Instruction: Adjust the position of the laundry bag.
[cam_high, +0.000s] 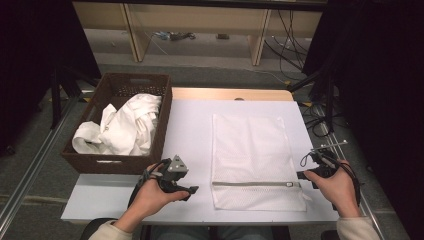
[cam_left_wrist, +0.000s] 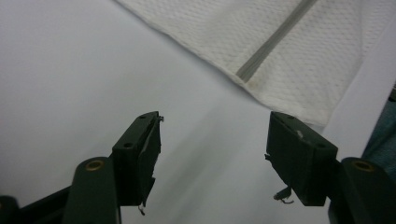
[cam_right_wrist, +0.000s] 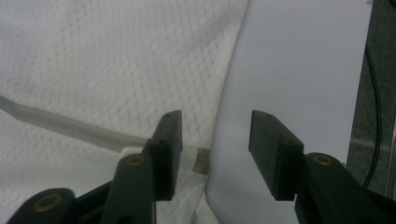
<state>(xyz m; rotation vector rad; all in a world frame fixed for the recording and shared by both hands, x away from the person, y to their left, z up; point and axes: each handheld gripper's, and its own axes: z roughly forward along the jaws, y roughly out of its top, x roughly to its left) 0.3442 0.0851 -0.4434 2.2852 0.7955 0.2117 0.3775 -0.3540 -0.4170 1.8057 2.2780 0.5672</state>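
White counter (cam_high: 190, 130) fills the middle of a dim room, with black curtains at both sides and a pale wooden frame and loose cables on the floor behind it.

At the near left, the left hand-held gripper (cam_high: 192, 189) hovers over bare counter, its jaws spread wide with nothing between them. In the left gripper view, the near left corner of a white mesh laundry bag (cam_left_wrist: 289, 51) lies just ahead of the jaws, apart from them, with the grey zipper (cam_left_wrist: 271, 44) running away across it.

At the near right, the right hand-held gripper (cam_high: 301, 168) sits at the bag's right edge. In the right gripper view its jaws also stand wide and hold nothing. One jaw is over the mesh near the end of the zipper (cam_right_wrist: 70, 126); the other is over bare counter. Whether that jaw touches the mesh cannot be told.

Farther out, the mesh laundry bag (cam_high: 252, 155) lies flat in the centre of the counter, zipper across its near end and apparently shut. At the far left, a dark woven basket (cam_high: 162, 127) holds a crumpled white garment (cam_high: 125, 127).

Judging by this layout, the work looks barely begun: the bag is not yet opened, and the garment is still in the basket, waiting to go inside.
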